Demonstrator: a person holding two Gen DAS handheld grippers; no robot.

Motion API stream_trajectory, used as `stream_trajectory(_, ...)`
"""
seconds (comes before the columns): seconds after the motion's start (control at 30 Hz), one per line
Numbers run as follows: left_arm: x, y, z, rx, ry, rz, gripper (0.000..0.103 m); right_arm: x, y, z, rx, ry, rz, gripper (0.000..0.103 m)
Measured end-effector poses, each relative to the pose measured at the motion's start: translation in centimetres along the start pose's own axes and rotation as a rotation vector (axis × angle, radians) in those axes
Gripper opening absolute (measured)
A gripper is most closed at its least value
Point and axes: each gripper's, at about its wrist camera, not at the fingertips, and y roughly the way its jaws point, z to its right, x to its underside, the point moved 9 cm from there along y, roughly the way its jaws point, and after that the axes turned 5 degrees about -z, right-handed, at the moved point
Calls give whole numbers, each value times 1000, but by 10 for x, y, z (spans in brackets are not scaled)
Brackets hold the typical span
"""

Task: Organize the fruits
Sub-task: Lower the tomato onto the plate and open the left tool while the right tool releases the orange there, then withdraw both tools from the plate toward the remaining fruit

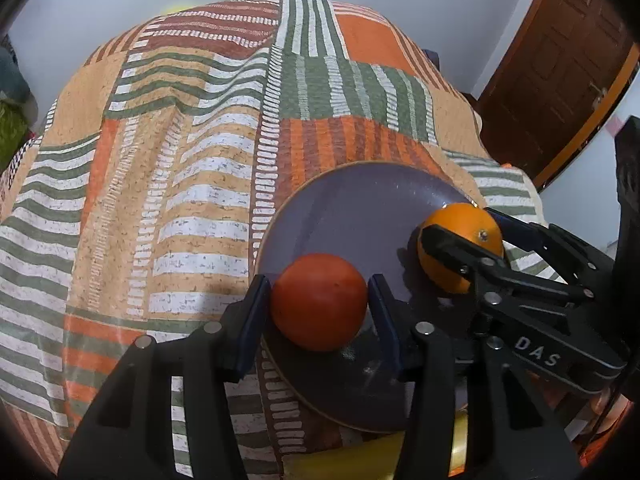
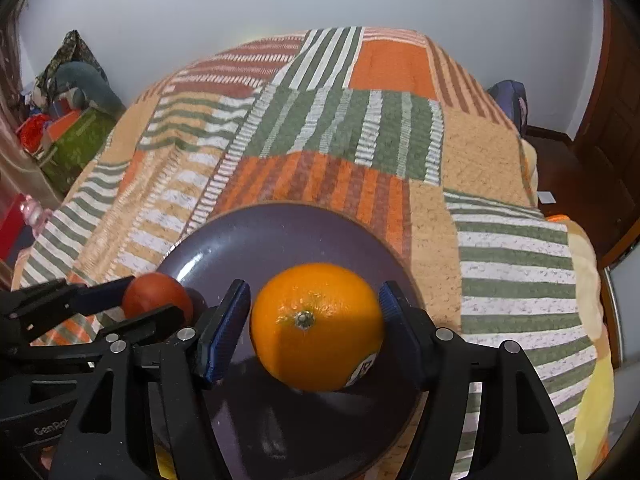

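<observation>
Now tomato (image 1: 319,301) and orange (image 2: 317,326) over plate (image 2: 256,236).

A home bedroom: quilted bedspread (image 2: 360,128), wooden door (image 1: 560,68), piled clothes (image 2: 76,68).

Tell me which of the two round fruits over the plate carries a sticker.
The bright orange citrus between the right gripper pads; a white sticker shows on its lower side. The red-orange fruit shows none.

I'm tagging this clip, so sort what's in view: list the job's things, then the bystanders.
Job:
red fruit between left gripper pads
orange between right gripper pads
purple plate

Bystanders:
patchwork bedspread
wooden door
green box
</observation>
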Motion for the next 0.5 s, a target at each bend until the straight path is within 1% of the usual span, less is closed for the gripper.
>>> stream_trajectory(0.07, -3, -8, 0, -5, -3, 25, 57, -3, -5, 0, -7, 5, 9, 66)
stream_trajectory(0.17, -5, -21, -2, -30, -8, 60, 66, -6, -15, 1, -22, 20, 26, 70)
stream_trajectory(0.3, -6, -41, -3, -45, -9, 96, 67, -7, -33, -2, -32, 24, 62, 74)
stream_trajectory(0.5, -1, -83, 7, -59, 24, 166, 67, -10, -70, -15, -6, -34, 122, 75)
